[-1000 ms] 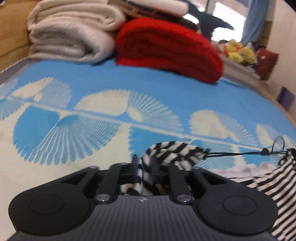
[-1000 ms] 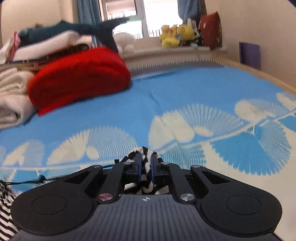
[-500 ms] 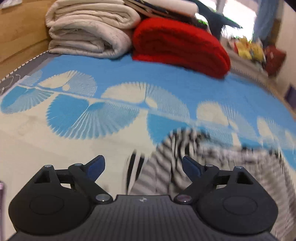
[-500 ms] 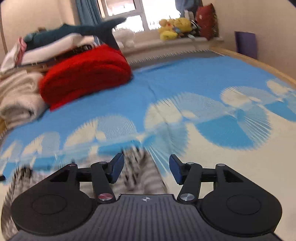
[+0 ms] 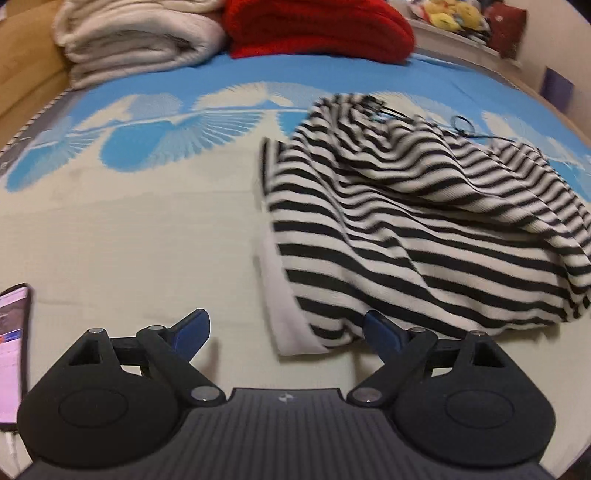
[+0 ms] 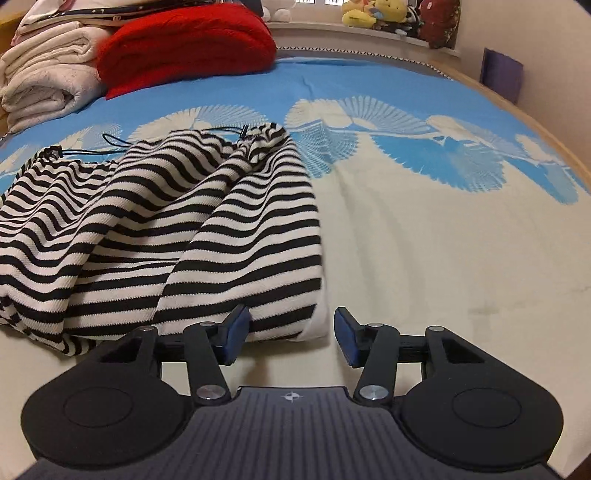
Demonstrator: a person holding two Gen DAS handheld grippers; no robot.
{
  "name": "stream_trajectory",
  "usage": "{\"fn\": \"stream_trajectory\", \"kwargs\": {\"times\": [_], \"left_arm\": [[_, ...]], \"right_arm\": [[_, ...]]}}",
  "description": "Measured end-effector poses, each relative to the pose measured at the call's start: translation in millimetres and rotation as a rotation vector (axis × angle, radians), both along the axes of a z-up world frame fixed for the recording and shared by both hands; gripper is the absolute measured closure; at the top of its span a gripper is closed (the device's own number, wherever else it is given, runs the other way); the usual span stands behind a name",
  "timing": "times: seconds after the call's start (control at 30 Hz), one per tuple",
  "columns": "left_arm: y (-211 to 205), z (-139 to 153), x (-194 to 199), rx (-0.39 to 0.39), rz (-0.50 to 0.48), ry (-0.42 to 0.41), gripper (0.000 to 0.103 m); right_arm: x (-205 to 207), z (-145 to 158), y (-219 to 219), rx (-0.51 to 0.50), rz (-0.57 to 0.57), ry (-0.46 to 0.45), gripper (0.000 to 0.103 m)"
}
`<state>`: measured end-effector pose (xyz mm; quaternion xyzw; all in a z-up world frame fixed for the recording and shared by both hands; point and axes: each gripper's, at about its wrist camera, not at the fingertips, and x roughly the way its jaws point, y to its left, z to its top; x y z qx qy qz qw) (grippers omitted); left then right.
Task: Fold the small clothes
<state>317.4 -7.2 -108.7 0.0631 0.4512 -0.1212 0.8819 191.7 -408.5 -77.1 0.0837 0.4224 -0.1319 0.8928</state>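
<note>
A black-and-white striped garment (image 5: 424,229) lies rumpled on the bed, with a thin black drawstring (image 5: 465,125) at its far edge. It also shows in the right wrist view (image 6: 166,229). My left gripper (image 5: 286,332) is open and empty, just in front of the garment's near left corner. My right gripper (image 6: 291,332) is open and empty, at the garment's near right corner, its left finger (image 6: 236,328) close to the cloth.
The bed cover (image 5: 147,229) is blue and cream with fan patterns. Folded cream blankets (image 5: 136,40) and a red blanket (image 5: 317,26) are stacked at the far side. A phone (image 5: 13,350) lies at the near left. Plush toys (image 6: 373,11) sit on the sill.
Both grippers have opened and let go of the striped garment, then pulled back toward me. The garment now lies spread on the bed.
</note>
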Motion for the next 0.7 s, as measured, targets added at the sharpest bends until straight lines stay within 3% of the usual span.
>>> {"fn": "stream_trajectory", "kwargs": {"times": [0.03, 0.1, 0.17, 0.27, 0.3, 0.4, 0.53, 0.7], "left_arm": [[-1, -1, 2, -0.013, -0.013, 0.007, 0.01], [-6, -4, 6, -0.03, -0.023, 0.024, 0.01], [-14, -6, 11, -0.026, -0.034, 0.011, 0.012], [-17, -4, 19, -0.042, -0.056, -0.016, 0.084], [-14, -2, 22, -0.052, -0.047, -0.011, 0.09], [0, 11, 21, -0.071, -0.035, -0.029, 0.093], [28, 25, 19, -0.119, -0.009, -0.054, 0.095], [37, 27, 20, -0.031, 0.038, -0.104, 0.099]], "right_arm": [[4, -3, 1, 0.007, 0.012, 0.004, 0.053], [9, -5, 4, 0.014, 0.035, 0.013, 0.072], [10, -1, 7, -0.017, 0.049, 0.009, 0.079], [4, 7, 3, -0.025, 0.046, -0.027, 0.089], [2, 10, 3, -0.036, 0.039, -0.042, 0.09], [-6, 22, 1, -0.105, -0.011, -0.12, 0.093], [-10, 29, -2, -0.12, -0.059, -0.156, 0.098], [-19, 37, -19, -0.154, -0.166, -0.189, 0.101]]}}
